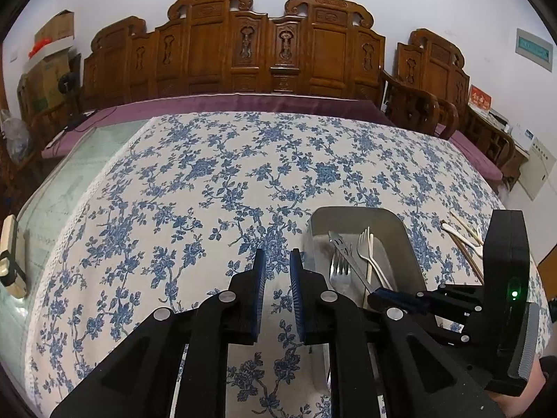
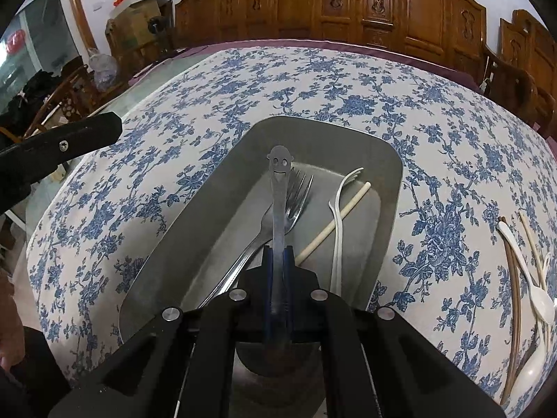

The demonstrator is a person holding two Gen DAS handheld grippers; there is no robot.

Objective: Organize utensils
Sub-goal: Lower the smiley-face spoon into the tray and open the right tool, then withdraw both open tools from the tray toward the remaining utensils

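Note:
A metal tray (image 2: 390,160) sits on the floral tablecloth and holds a steel fork (image 2: 296,202), a white plastic fork (image 2: 337,223) and a cream chopstick (image 2: 334,223). My right gripper (image 2: 277,254) is shut on a steel utensil with a smiley-face handle (image 2: 278,181), held over the tray; its other end is hidden. In the left wrist view the tray (image 1: 351,214) is at right, with the right gripper (image 1: 393,296) holding the utensil (image 1: 344,250) over it. My left gripper (image 1: 276,271) is open and empty, left of the tray.
White spoons (image 2: 536,292), chopsticks (image 2: 531,237) and a brown stick (image 2: 515,296) lie on the cloth right of the tray. A glass table edge (image 1: 52,188) lies at left. Carved wooden chairs (image 1: 243,48) line the far side.

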